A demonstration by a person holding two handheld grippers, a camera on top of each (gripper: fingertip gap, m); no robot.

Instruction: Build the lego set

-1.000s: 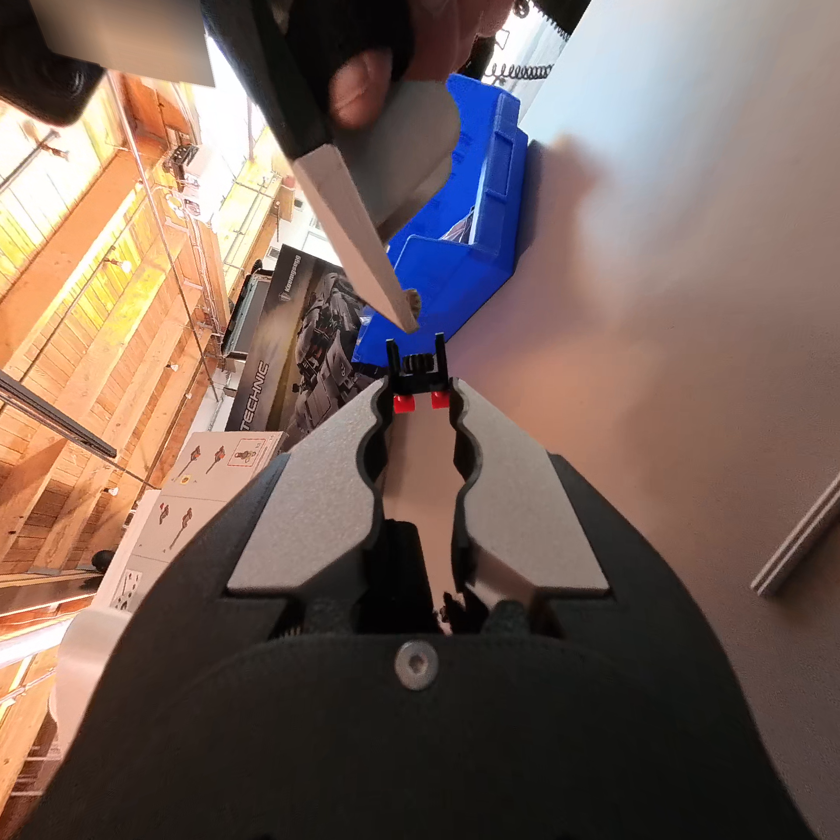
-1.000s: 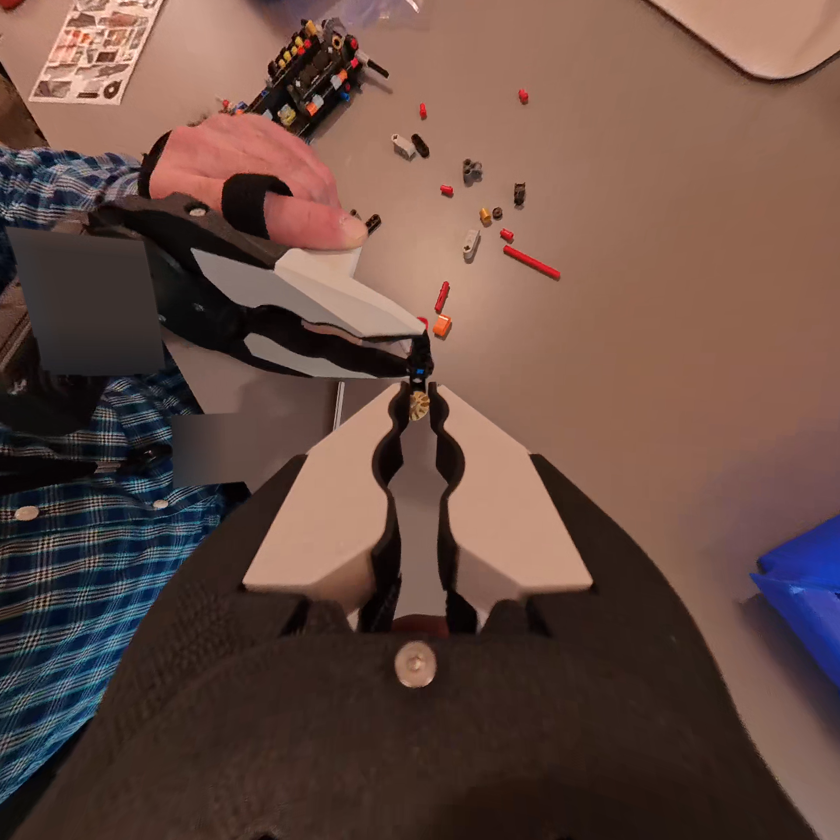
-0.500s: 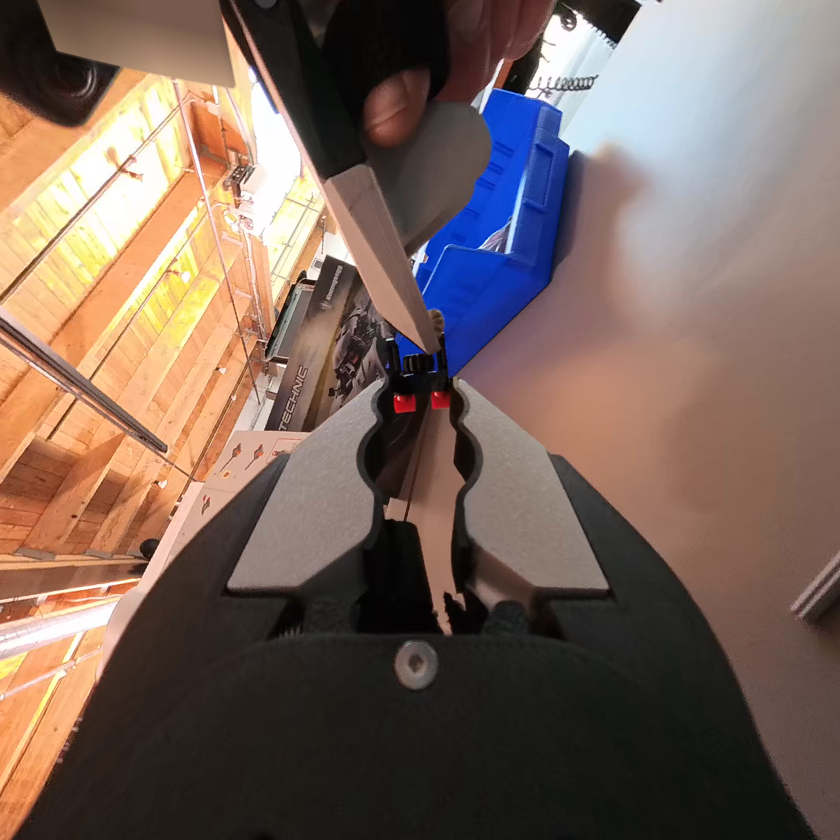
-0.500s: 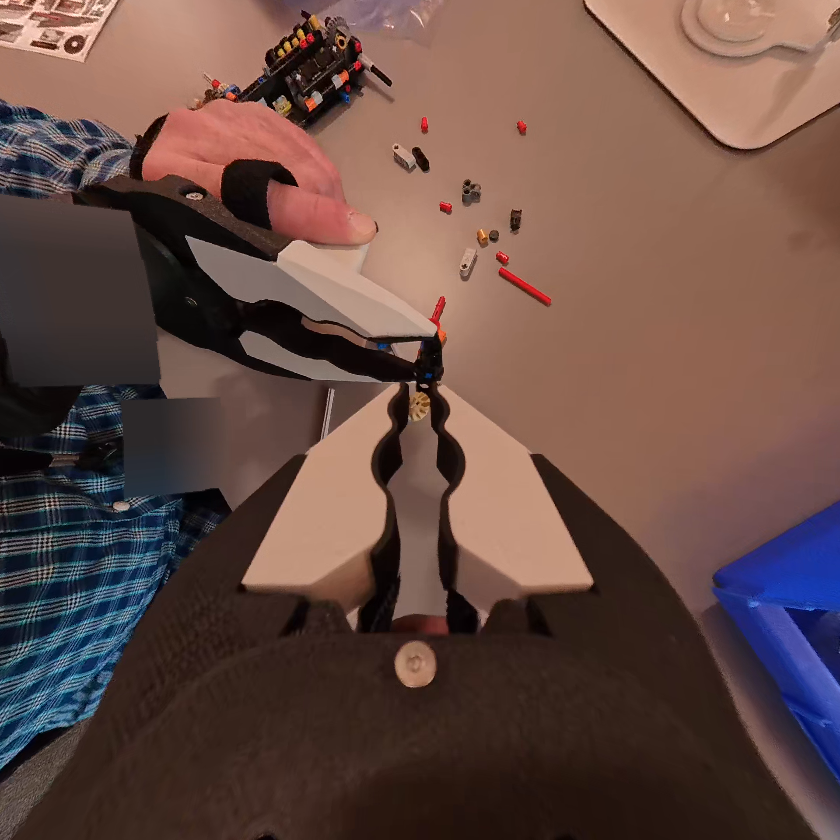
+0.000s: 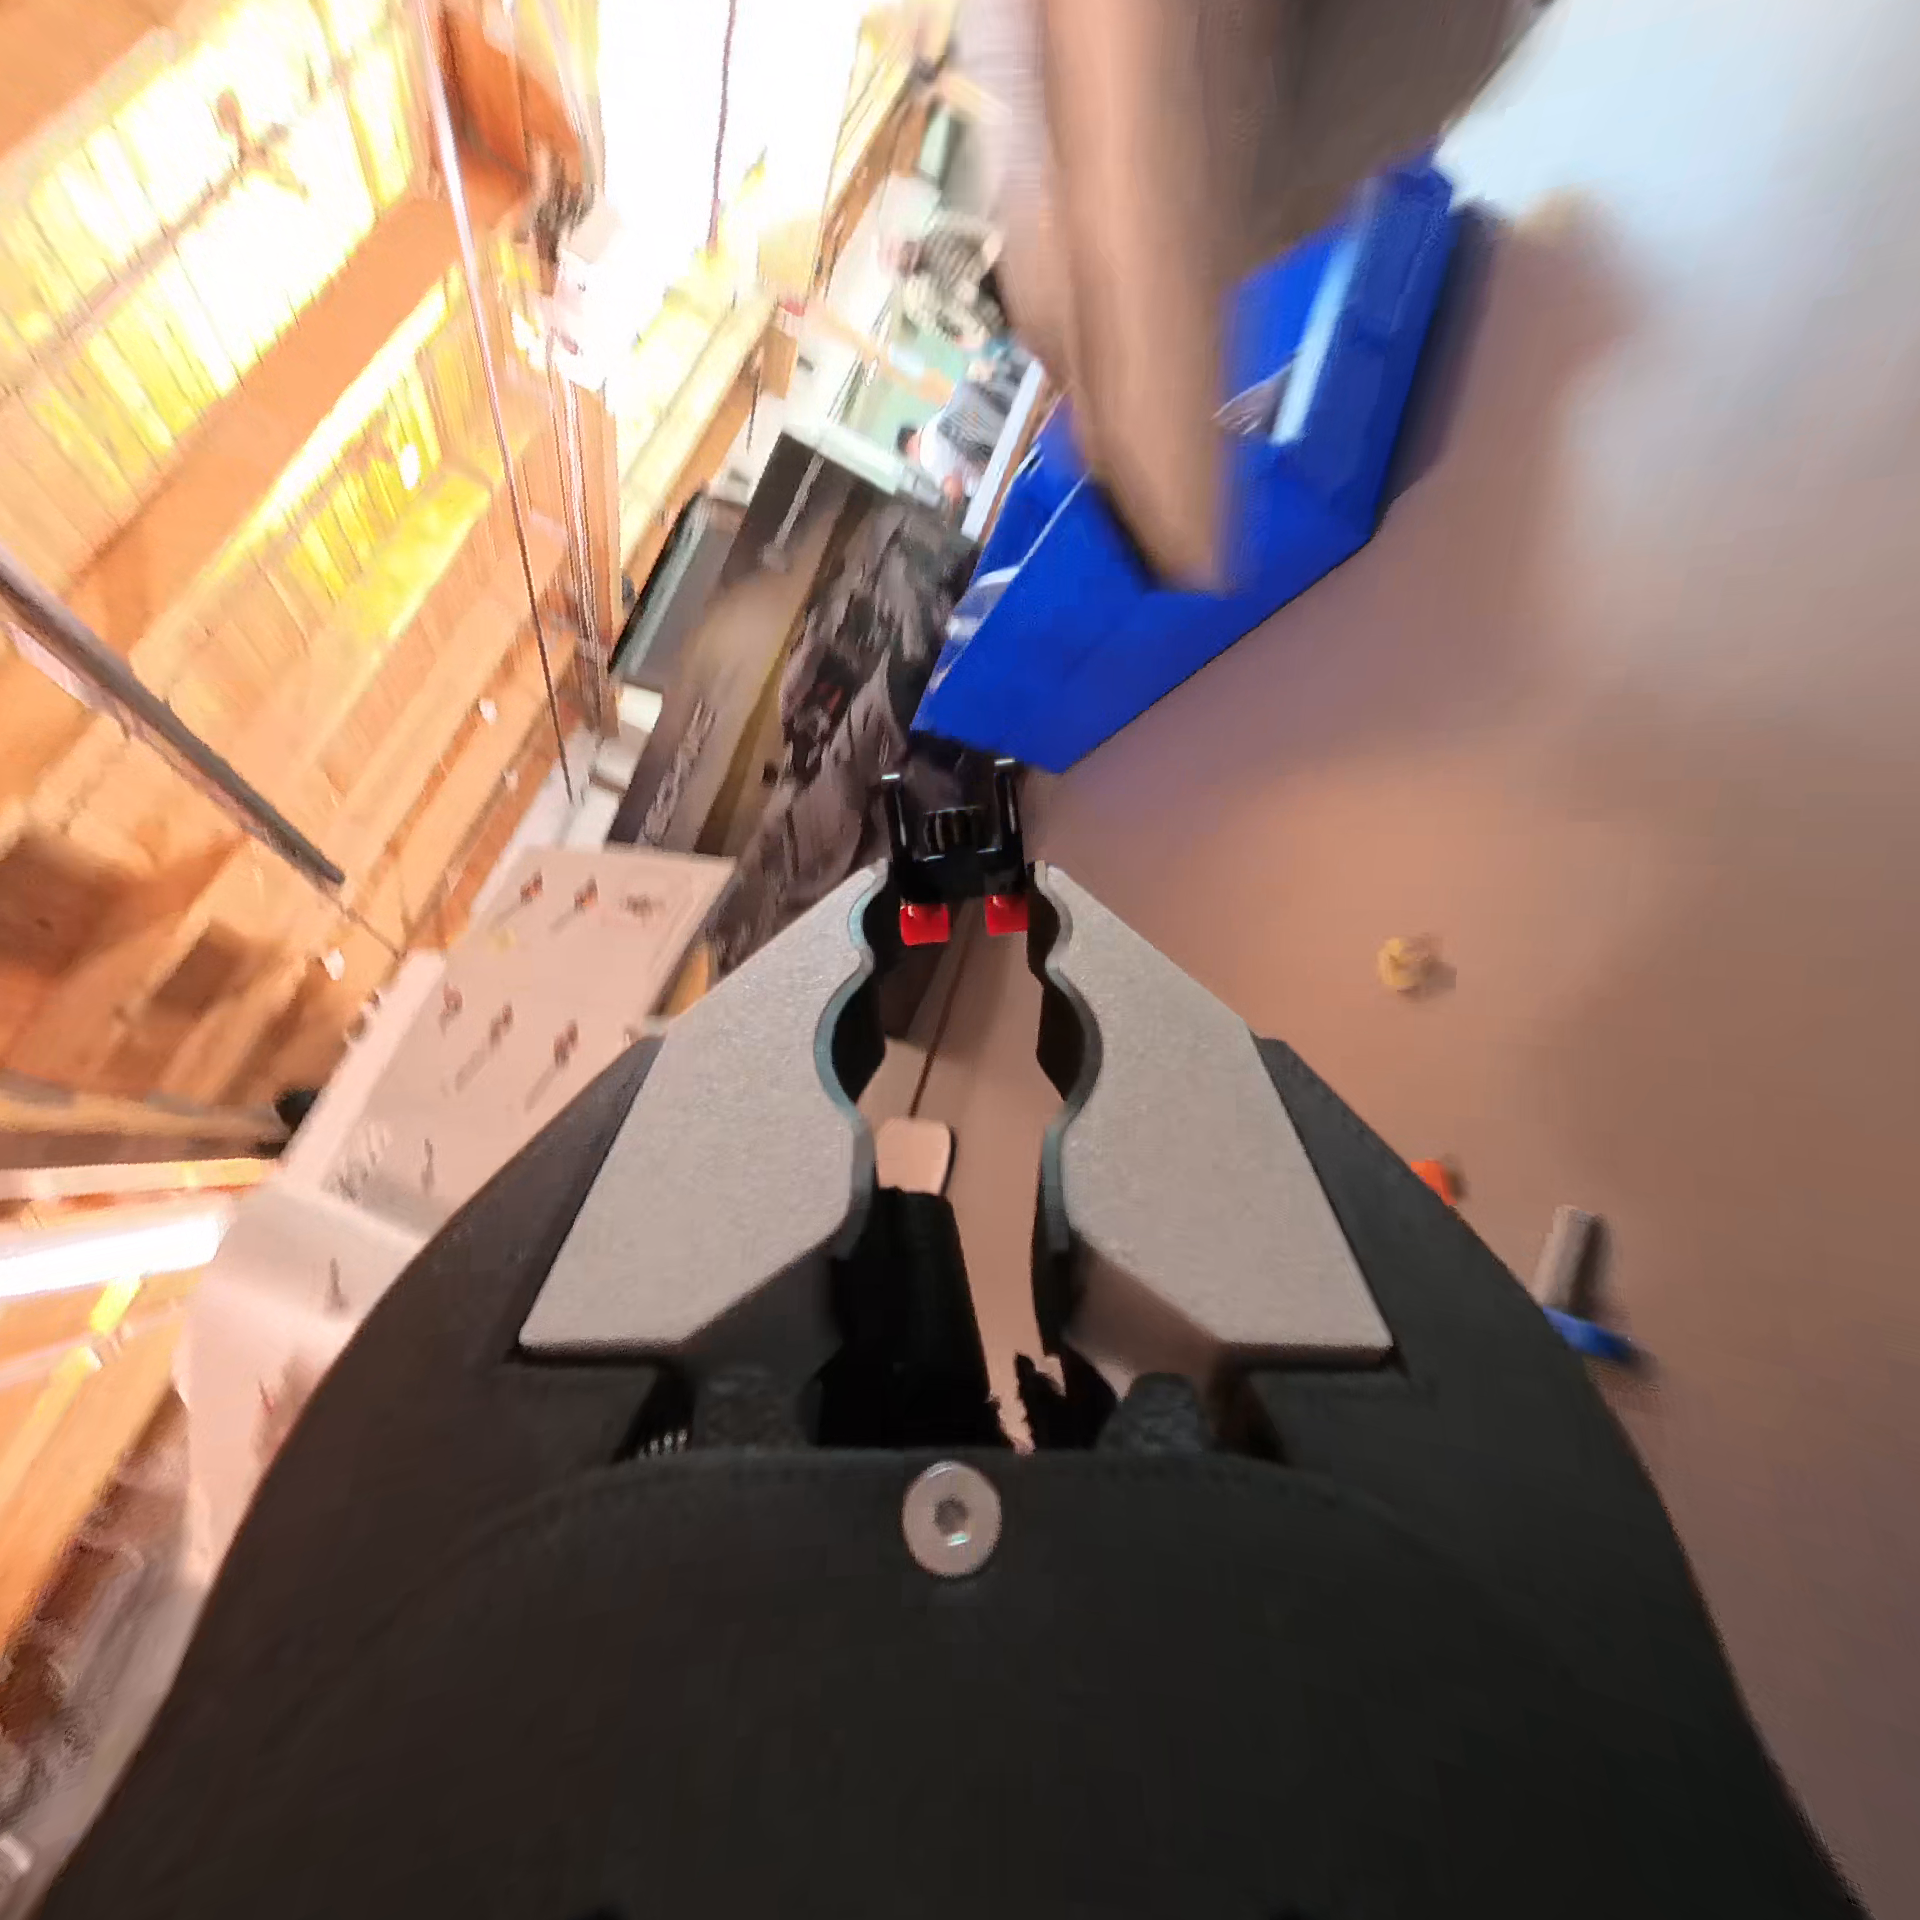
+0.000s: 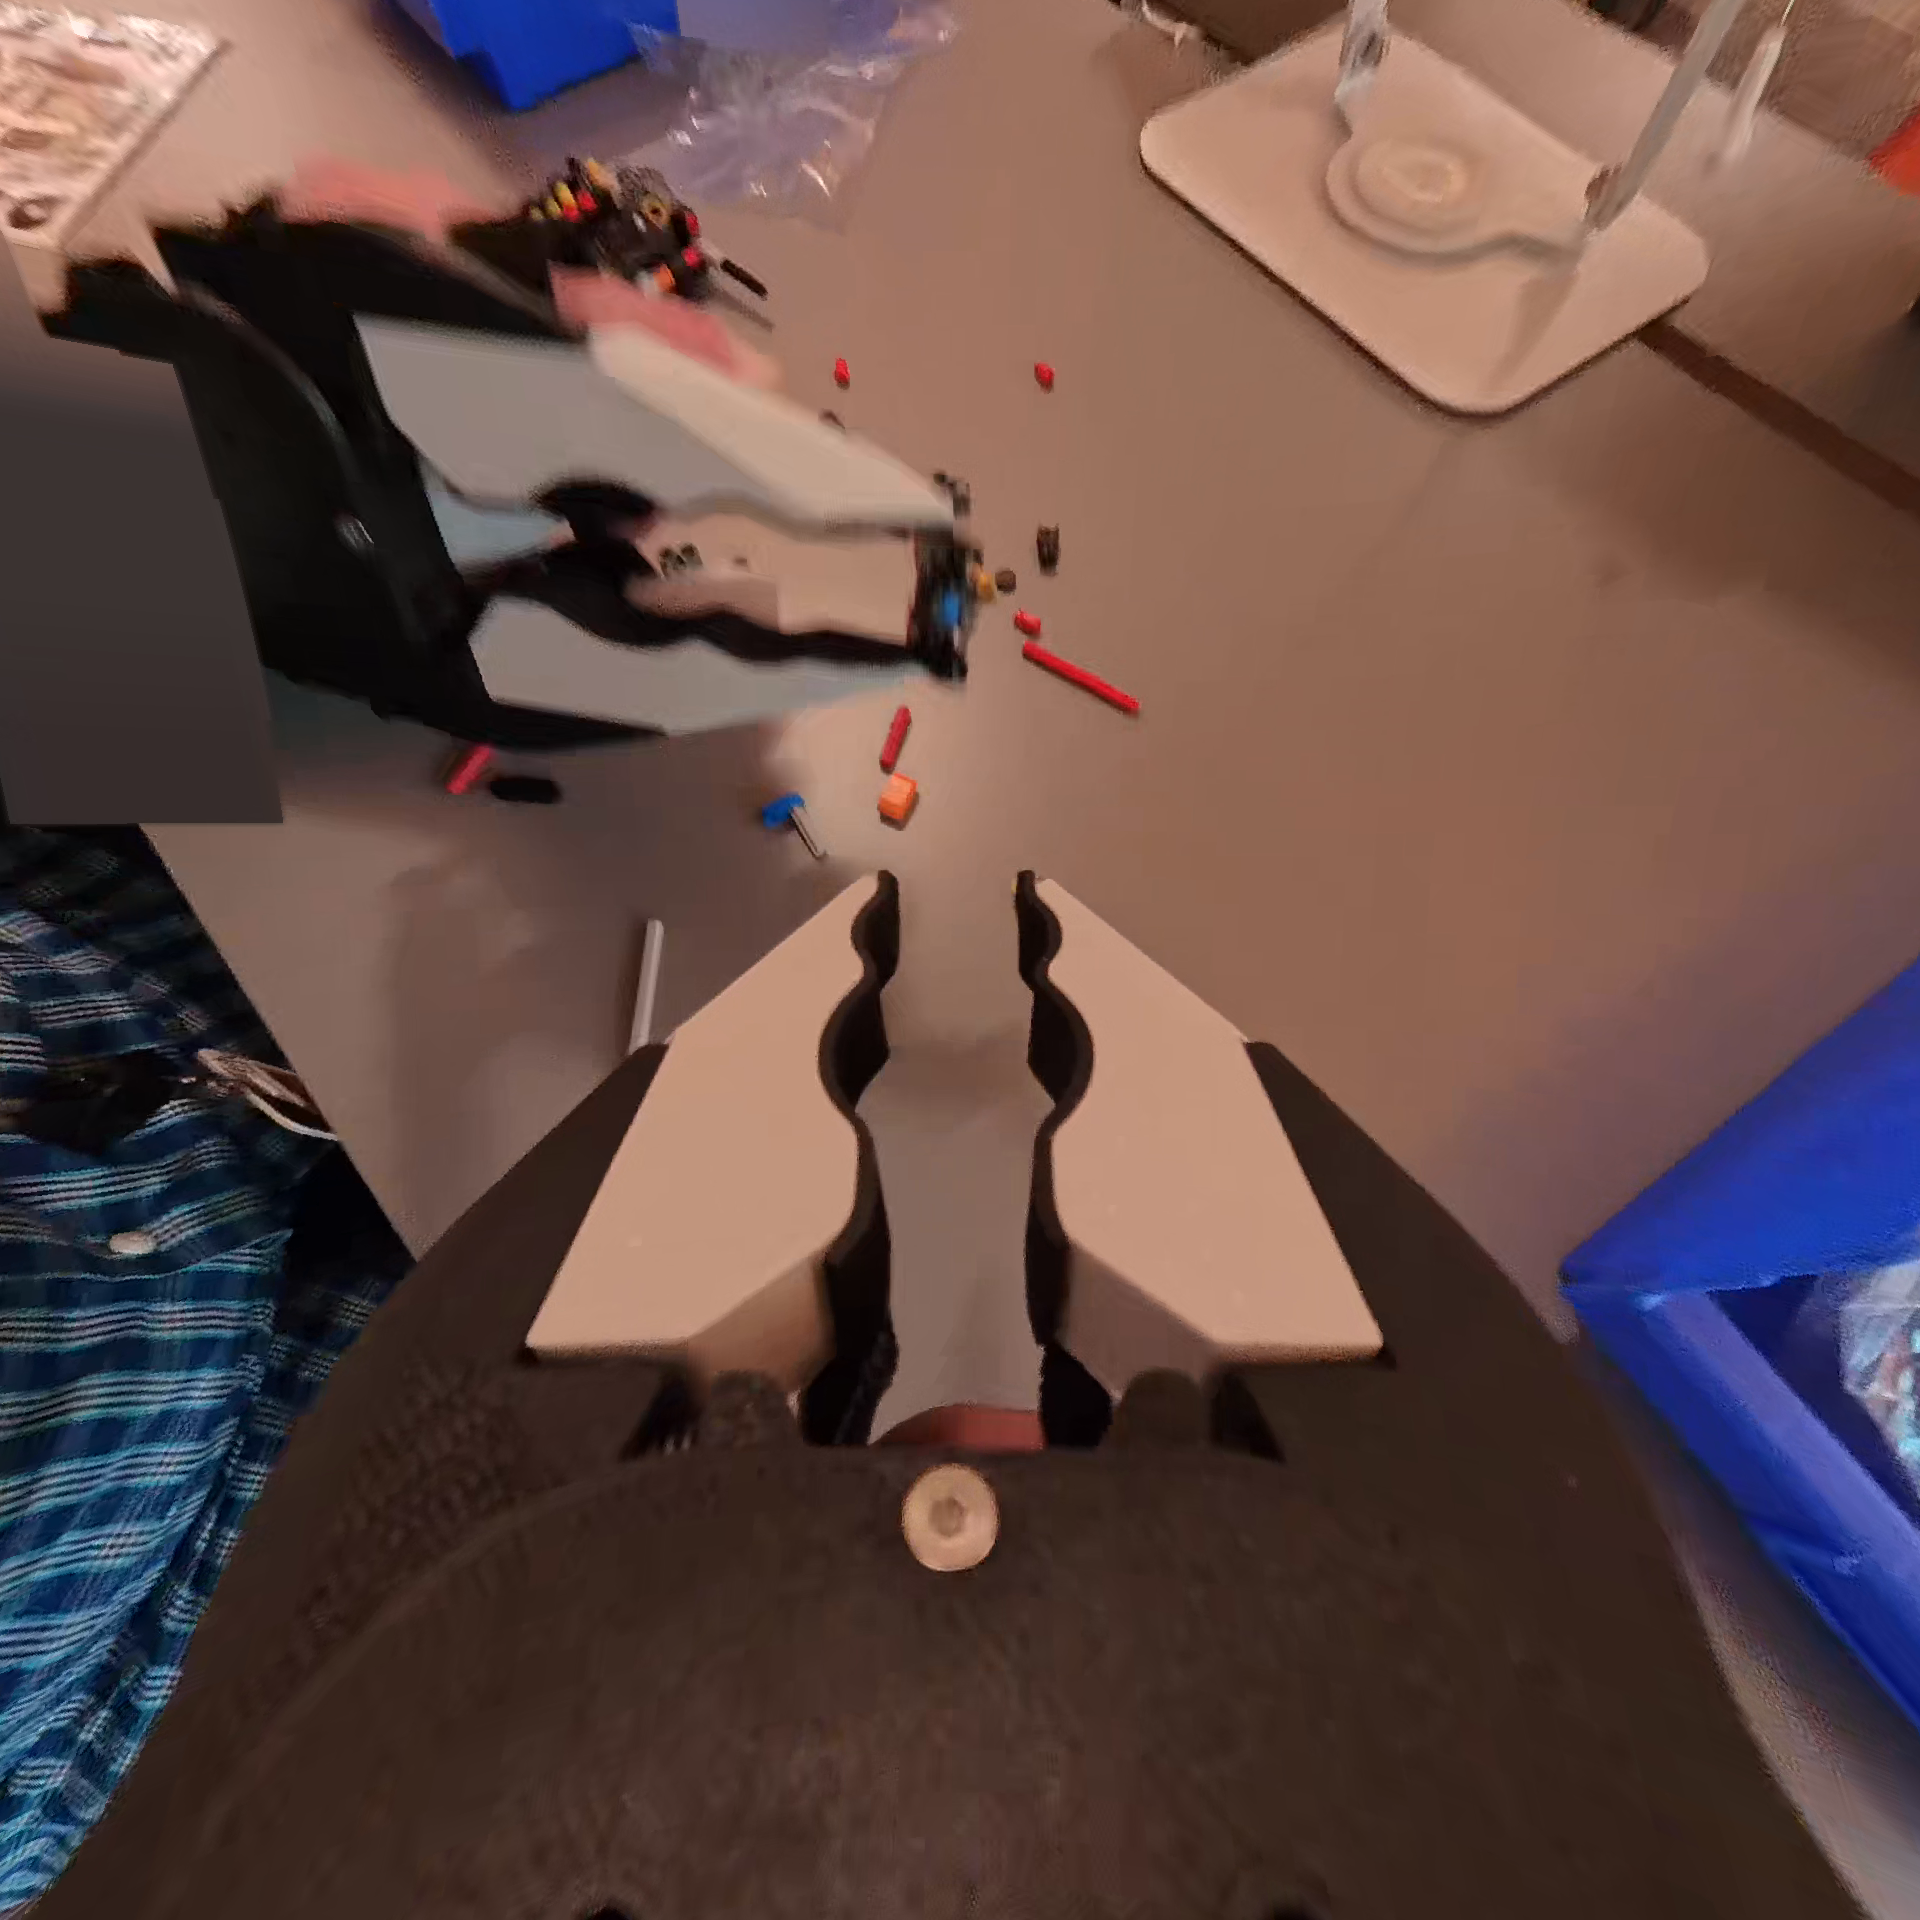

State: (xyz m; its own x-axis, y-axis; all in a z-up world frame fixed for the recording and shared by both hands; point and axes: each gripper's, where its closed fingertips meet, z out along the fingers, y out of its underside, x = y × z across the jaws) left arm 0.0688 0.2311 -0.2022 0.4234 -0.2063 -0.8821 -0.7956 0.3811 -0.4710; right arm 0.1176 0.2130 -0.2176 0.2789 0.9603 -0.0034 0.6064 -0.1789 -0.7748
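Observation:
My left gripper (image 5: 956,896) is shut on a small black lego assembly (image 5: 951,836) with two red pins and a dark gear. The right wrist view shows this gripper (image 6: 940,540) at the upper left, blurred, holding the assembly (image 6: 943,613) above the table. My right gripper (image 6: 954,894) is open and empty, a short way below and right of the assembly. In the left wrist view it is only a blur at the top (image 5: 1132,312). A small tan gear (image 5: 1405,961) lies on the table to the right of the left fingers.
Loose pieces lie on the brown table: a red axle (image 6: 1081,681), an orange piece (image 6: 897,800), a blue pin (image 6: 784,816). A part-built model (image 6: 623,223) and plastic bag (image 6: 769,125) lie at the back. A blue bin (image 6: 1766,1351) stands right, a white stand base (image 6: 1455,208) far right.
My right gripper has opened and drawn back from the assembly; the tan gear is no longer in its jaws. A tan gear now lies on the table. Both views are blurred by motion.

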